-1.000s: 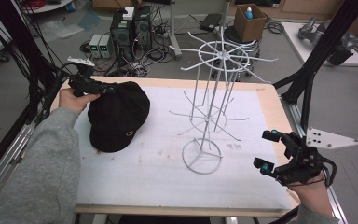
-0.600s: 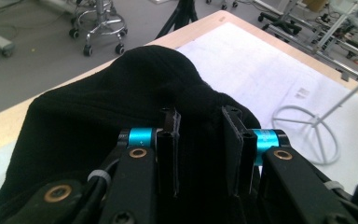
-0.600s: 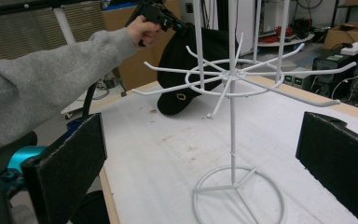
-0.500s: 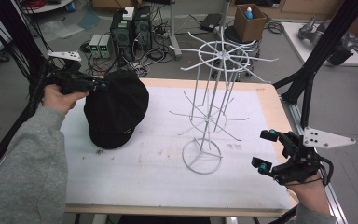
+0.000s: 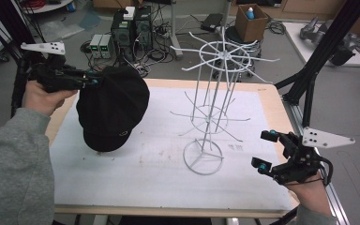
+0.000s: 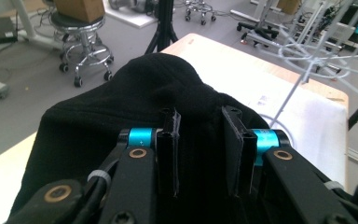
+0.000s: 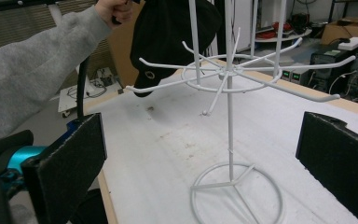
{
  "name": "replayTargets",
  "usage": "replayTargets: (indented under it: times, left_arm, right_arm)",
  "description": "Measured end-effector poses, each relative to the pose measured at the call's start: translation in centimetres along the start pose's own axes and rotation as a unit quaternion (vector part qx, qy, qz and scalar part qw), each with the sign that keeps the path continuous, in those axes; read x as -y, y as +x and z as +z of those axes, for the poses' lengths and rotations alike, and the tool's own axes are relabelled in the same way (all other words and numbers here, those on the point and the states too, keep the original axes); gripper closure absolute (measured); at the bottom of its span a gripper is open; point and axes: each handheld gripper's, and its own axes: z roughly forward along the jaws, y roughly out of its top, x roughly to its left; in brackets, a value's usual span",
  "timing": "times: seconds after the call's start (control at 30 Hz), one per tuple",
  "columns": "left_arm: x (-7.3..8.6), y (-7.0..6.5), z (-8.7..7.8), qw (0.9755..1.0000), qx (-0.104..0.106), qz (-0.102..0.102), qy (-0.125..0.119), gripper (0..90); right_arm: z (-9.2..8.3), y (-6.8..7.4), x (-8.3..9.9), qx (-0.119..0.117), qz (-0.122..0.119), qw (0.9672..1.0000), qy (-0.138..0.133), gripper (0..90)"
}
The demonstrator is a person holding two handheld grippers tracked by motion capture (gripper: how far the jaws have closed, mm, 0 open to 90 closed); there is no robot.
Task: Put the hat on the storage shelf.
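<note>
A black cap (image 5: 112, 112) hangs in the air above the left side of the table, its lower edge just over the white mat (image 5: 136, 178). My left gripper (image 5: 93, 80) is shut on the cap's upper edge; in the left gripper view the black cloth (image 6: 135, 107) is bunched between the two pads (image 6: 168, 149). The white wire hanger stand (image 5: 211, 112) rises upright from its ring base at mid-table. My right gripper (image 5: 265, 150) stays open at the table's right edge, aimed at the stand (image 7: 228, 116), with the cap (image 7: 168, 32) beyond it.
The wooden table edge (image 5: 272, 93) frames the mat. Black frame poles (image 5: 318, 56) stand at the right and far left. A stool with a cardboard box (image 5: 251, 18) and electronics with cables (image 5: 126, 33) sit on the floor behind the table.
My left gripper has lifted the cap off the mat and carried it up and slightly left; the cap now hangs instead of lying flat. The right gripper has stayed put.
</note>
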Motion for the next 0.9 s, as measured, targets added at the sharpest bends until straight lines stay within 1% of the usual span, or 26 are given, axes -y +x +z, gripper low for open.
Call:
replayTargets:
  times: [0.17, 0.27, 0.4, 0.47, 0.6, 0.7, 0.73, 0.9]
  left_arm:
    - [-1.2, -1.3, -1.3, 0.9999, 0.007, 0.010, -0.011, 69.8]
    - [-2.1, -2.4, -2.1, 0.9996, 0.013, 0.018, -0.018, 69.8]
    - [-3.3, -3.5, -3.0, 0.9992, 0.022, 0.029, -0.019, 69.8]
    - [-3.8, -4.0, -3.4, 0.9990, 0.023, 0.034, -0.018, 69.8]
    - [-4.7, -4.6, -4.3, 0.9987, 0.023, 0.039, -0.022, 69.8]
    - [-5.1, -5.0, -4.8, 0.9986, 0.018, 0.041, -0.027, 69.8]
    - [-5.3, -5.1, -5.0, 0.9986, 0.019, 0.041, -0.029, 69.8]
    - [-6.5, -5.7, -5.8, 0.9983, 0.019, 0.045, -0.033, 69.8]
  right_arm:
    - [0.1, 0.0, 0.0, 0.000, -0.002, 1.0000, 0.001, 0.6]
    - [0.1, 0.0, -0.1, -0.002, -0.004, 1.0000, 0.000, 0.6]
    - [0.0, 0.1, -0.1, -0.002, -0.004, 1.0000, -0.002, 0.6]
    - [0.0, 0.1, -0.1, -0.003, -0.002, 1.0000, 0.000, 0.6]
    - [0.0, 0.1, -0.1, -0.004, -0.002, 1.0000, 0.000, 0.6]
    - [0.0, 0.1, -0.1, -0.005, -0.003, 1.0000, -0.001, 0.6]
    - [0.0, 0.0, -0.1, -0.005, -0.005, 1.0000, -0.001, 0.6]
    - [0.2, -0.1, -0.1, -0.004, -0.002, 1.0000, 0.002, 0.6]
